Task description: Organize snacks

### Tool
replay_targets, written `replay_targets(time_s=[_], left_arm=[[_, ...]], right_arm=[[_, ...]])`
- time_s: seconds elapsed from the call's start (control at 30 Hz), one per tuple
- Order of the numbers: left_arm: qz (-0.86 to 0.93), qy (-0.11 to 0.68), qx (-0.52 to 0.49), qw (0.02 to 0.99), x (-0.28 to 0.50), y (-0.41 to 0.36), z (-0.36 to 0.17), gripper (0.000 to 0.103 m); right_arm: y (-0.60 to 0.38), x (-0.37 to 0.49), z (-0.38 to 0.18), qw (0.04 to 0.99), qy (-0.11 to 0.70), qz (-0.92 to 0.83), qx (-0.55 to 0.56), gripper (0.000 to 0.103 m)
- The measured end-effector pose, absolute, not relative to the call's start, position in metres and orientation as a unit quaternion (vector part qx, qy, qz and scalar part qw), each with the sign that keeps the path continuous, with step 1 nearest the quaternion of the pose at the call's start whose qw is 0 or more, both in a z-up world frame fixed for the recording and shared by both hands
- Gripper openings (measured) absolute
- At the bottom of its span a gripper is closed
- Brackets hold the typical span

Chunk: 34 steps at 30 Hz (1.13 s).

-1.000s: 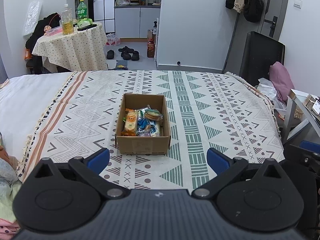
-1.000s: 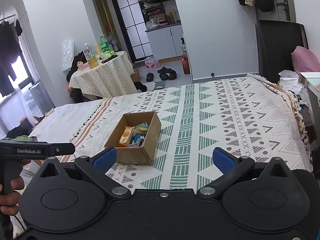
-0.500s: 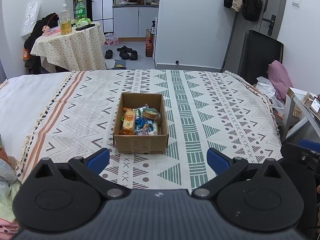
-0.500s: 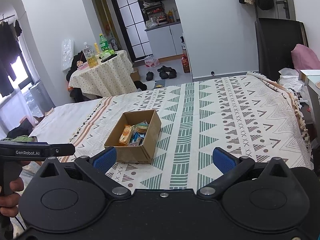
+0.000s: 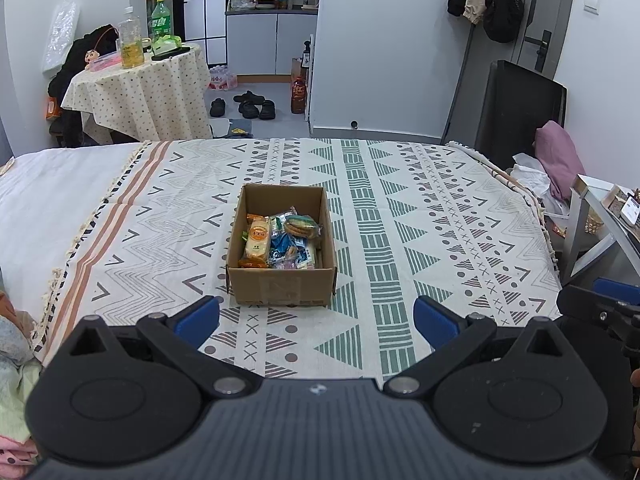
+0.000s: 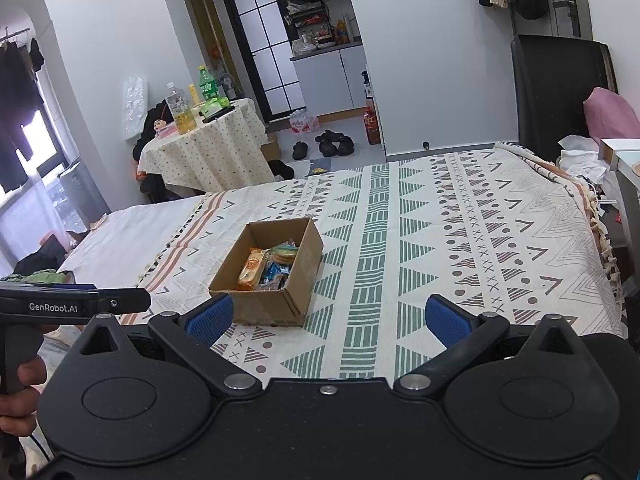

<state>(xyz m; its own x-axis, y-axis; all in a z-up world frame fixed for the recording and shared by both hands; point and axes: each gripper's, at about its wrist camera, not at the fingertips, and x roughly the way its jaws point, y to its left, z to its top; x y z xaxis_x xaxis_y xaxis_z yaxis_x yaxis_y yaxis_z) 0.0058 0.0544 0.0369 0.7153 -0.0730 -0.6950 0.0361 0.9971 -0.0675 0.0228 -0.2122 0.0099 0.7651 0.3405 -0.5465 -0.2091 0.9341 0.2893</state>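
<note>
While both claws, the left claw (image 5: pixel 316 316) and the right claw (image 6: pixel 328 314), are hanging spread apart and empty, the snacks (image 5: pixel 280 240) are already lying inside the cardboard box (image 5: pixel 282 286) on the bed (image 5: pixel 420 220) just ahead of them, with no loose snack showing outside.

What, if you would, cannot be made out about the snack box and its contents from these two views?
- Lower snacks: both views, buried under the top packets in the cardboard box.
- Packet print: both views, too small to read.
- Box's near-right inner corner: right wrist view, hidden by its own wall.
- Box's near-left corner: right wrist view, covered by the right gripper finger.
</note>
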Motion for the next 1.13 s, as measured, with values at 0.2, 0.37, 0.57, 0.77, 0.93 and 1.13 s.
replay_targets(time_s=[0.2,0.37,0.57,0.77,0.93,1.13], left_arm=[[-0.030,0.376,-0.025,0.926,0.0046,0.0541,0.0365,0.103],[-0.030,0.376,-0.025,0.926,0.0048,0.0547,0.0366,0.103],[-0.031,0.376,-0.025,0.926,0.0047,0.0544,0.0365,0.103],[-0.034,0.377,-0.022,0.925,0.0024,0.0554,0.0360,0.103],[-0.032,0.380,-0.024,0.924,0.0030,0.0566,0.0349,0.103],[-0.036,0.378,-0.030,0.925,0.0046,0.0569,0.0316,0.103]], right_arm=[[-0.2117,0.0227,0.0101,0.934,0.309,0.147,0.106,0.103],[-0.2112,0.0224,0.0103,0.934,0.309,0.147,0.105,0.103],[-0.2113,0.0225,0.0101,0.934,0.308,0.148,0.106,0.103],[-0.2094,0.0216,0.0110,0.934,0.310,0.147,0.105,0.103],[-0.2078,0.0217,0.0117,0.933,0.312,0.147,0.104,0.103],[-0.2079,0.0217,0.0114,0.933,0.312,0.147,0.104,0.103]])
